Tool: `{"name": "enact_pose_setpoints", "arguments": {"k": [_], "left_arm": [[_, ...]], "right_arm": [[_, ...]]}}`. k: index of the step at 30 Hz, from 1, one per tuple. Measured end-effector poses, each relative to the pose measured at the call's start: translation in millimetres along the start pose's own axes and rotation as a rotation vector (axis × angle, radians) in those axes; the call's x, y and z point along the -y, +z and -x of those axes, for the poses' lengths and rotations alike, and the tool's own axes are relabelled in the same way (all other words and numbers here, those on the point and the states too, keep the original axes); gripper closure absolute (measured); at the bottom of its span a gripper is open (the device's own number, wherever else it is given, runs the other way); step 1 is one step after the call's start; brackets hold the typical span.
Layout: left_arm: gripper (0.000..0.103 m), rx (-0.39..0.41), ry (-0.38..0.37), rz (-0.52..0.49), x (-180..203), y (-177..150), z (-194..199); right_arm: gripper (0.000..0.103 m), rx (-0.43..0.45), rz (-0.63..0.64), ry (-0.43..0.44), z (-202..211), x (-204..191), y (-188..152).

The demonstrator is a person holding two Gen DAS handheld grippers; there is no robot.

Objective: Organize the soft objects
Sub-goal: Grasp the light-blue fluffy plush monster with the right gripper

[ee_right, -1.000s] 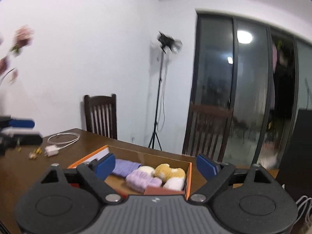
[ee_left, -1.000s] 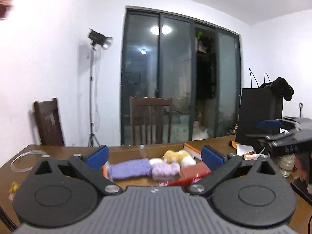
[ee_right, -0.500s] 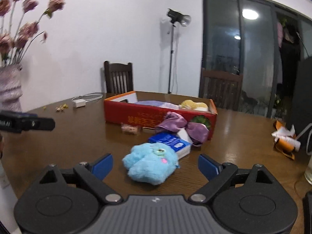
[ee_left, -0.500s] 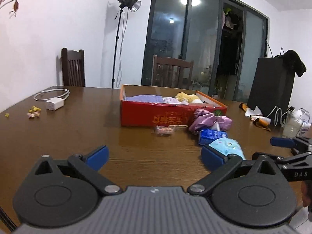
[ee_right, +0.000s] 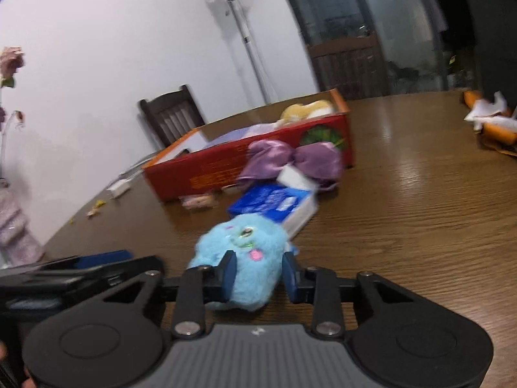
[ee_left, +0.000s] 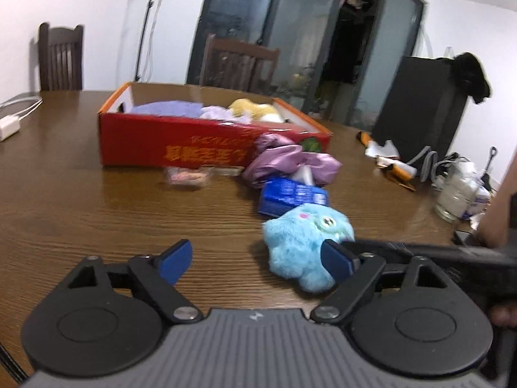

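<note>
Squeezing my right gripper (ee_right: 258,273) onto the blue plush (ee_right: 244,253) at lower centre, bound for the red box (ee_right: 226,165); my left gripper (ee_left: 257,258) waits wide open, empty.

A light blue plush (ee_right: 240,258) with a pink spot and a green eye is seen beside a blue and white packet (ee_right: 274,203). A shiny purple cloth (ee_right: 290,158) is laid against a red box (ee_left: 181,144) printed with gold characters and edged in orange. Lilac and yellow toys (ee_left: 248,110) are shown inside. The table (ee_left: 80,200) is brown wood-grained; the gripper pads (ee_left: 174,260) are blue.
</note>
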State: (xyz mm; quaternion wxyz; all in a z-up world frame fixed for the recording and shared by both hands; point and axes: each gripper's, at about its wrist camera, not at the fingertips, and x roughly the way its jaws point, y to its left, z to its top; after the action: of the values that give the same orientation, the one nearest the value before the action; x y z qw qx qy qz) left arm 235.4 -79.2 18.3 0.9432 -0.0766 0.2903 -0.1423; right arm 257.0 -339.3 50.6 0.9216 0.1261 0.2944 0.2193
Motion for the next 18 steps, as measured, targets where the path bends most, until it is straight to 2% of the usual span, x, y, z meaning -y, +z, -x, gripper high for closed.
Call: {"name": "enact_pose_setpoints", "arguments": {"k": [3,5,7,9,11,14,16,18], "left_arm": [[0.017,0.003,-0.021,0.044,-16,3,-1],[0.017,-0.002,-0.039,0.062,-20,5,-2],[0.019,-0.026,-0.047,0.062,-22,3,-5],[0.025,-0.061,-0.049,0.073,-23,2,-11],[0.026,-0.098,-0.084,0.122,-27,1,-14],[0.030,-0.108,-0.140,0.164,-29,0,-14],[0.044,-0.116,-0.160,0.185,-31,0,-16],[0.051,-0.124,-0.185,0.209,-33,-1,-17]], "right_arm": [[0.076,-0.075,0.035,0.157,0,-13,-3],[0.076,-0.045,0.044,0.206,9,-18,-4],[0.067,-0.012,0.032,0.187,13,-15,0],[0.063,-0.004,-0.004,0.149,9,-5,5],[0.062,-0.022,-0.042,0.135,1,4,7],[0.062,-0.033,-0.094,0.166,-7,8,8],[0.062,-0.049,-0.113,0.182,-19,9,13],[0.062,-0.067,-0.116,0.167,-26,6,13]]}}
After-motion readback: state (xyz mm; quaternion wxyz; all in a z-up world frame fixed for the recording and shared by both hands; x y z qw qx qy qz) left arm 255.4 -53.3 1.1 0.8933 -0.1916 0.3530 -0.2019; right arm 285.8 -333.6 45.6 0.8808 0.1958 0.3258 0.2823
